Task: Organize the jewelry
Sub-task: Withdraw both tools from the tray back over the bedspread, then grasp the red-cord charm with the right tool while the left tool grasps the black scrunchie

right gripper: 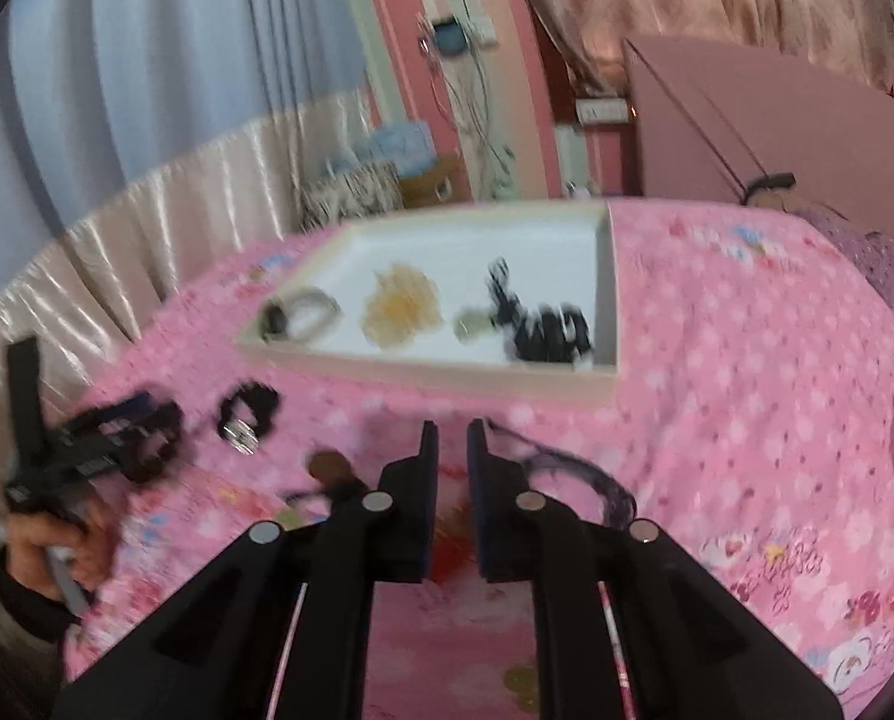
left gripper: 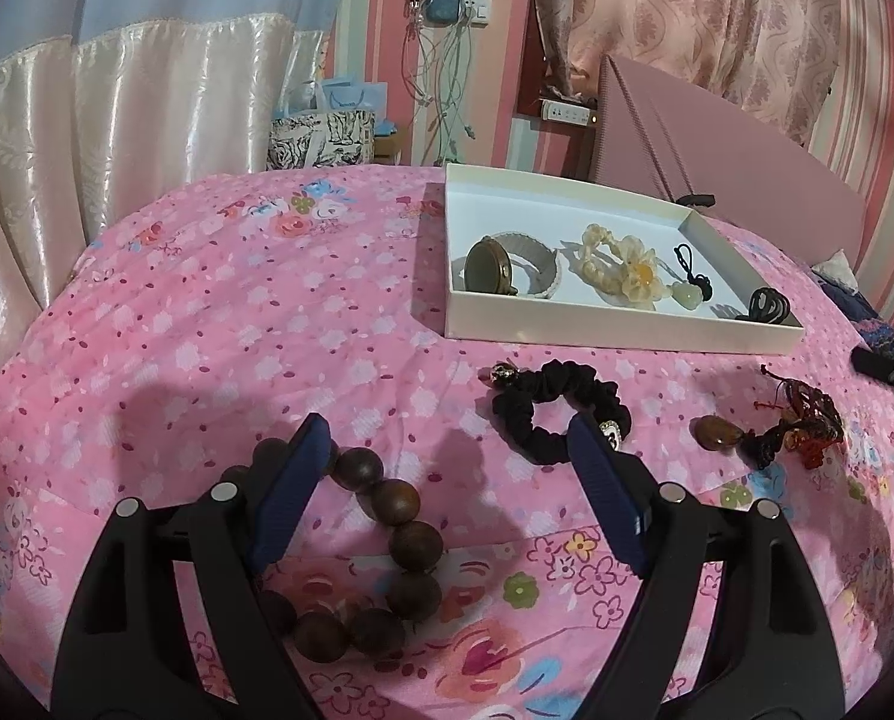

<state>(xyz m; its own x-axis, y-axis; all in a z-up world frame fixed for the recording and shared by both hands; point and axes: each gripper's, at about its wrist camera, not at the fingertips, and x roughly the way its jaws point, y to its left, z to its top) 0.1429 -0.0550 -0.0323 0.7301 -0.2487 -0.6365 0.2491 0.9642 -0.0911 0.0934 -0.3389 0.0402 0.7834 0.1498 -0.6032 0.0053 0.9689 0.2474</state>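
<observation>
A white tray (left gripper: 621, 333) on the pink floral bedspread holds a watch (left gripper: 495, 267), a cream flower hair tie (left gripper: 627, 267), a green pendant (left gripper: 687, 294) and a black cord (left gripper: 768, 303). My left gripper (left gripper: 447, 438) is open low over the bed; a dark wooden bead bracelet (left gripper: 381, 540) lies by its left finger and a black scrunchie (left gripper: 552, 414) by its right finger. A red knotted charm with a brown stone (left gripper: 795, 426) lies to the right. My right gripper (right gripper: 452, 450) is nearly shut, with red from the charm (right gripper: 447, 546) between its jaws. The view is blurred.
The tray also shows in the right wrist view (right gripper: 435, 363). A pink headboard (left gripper: 717, 138) stands behind the tray. Satin curtains (left gripper: 117, 132) hang at the left. A patterned bag (left gripper: 321, 138) sits beyond the bed's far edge. The left hand and its gripper (right gripper: 87, 450) appear at the left.
</observation>
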